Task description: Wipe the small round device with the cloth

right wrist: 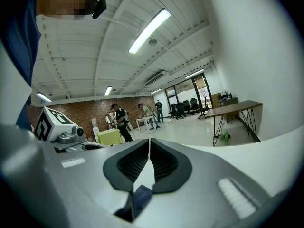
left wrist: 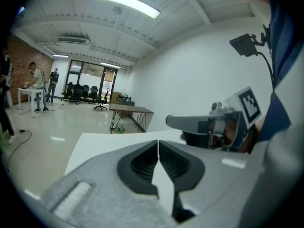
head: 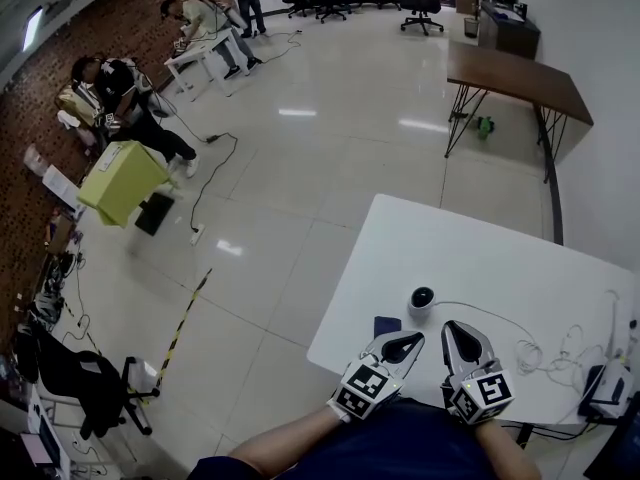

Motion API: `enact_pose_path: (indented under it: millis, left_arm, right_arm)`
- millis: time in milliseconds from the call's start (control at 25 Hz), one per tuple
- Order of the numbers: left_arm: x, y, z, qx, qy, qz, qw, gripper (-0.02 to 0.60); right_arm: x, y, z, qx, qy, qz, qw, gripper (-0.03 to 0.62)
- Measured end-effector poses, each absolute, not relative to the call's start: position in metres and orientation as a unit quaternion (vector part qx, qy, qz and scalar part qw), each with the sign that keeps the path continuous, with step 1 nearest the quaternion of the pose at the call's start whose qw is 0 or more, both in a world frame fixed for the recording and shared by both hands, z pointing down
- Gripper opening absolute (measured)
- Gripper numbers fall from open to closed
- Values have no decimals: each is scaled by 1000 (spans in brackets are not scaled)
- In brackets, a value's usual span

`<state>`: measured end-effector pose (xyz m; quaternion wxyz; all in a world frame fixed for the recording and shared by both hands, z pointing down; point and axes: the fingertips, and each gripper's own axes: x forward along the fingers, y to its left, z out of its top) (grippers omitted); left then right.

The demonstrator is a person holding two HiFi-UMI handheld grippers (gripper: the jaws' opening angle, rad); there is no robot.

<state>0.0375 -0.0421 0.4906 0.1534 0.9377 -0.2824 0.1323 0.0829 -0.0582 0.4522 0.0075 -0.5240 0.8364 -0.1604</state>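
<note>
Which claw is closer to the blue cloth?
The left claw. Its tip is right next to the cloth. The right claw is farther over, on the side away from the cloth.

white table (head: 480, 248) | white cable (head: 525, 353) on it | brown desk (head: 515, 73) beyond | yellow box (head: 122, 181) far left

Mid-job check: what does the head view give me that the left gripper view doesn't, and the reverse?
Head view only: the small round device on the white table, the dark cloth lying near it, and a white cable. Left gripper view only: the left gripper close up, jaws together on nothing, plus the ceiling lights. Both: the table, the right gripper and the brown desk.
</note>
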Motion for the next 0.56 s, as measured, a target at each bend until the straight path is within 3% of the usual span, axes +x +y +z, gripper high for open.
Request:
enact_pose_path:
  millis: [560]
  left_arm:
    - [30, -44, 499, 935, -286, 137, 161, 5]
  right_arm:
    - [77, -61, 450, -531, 830, -171, -1, 15]
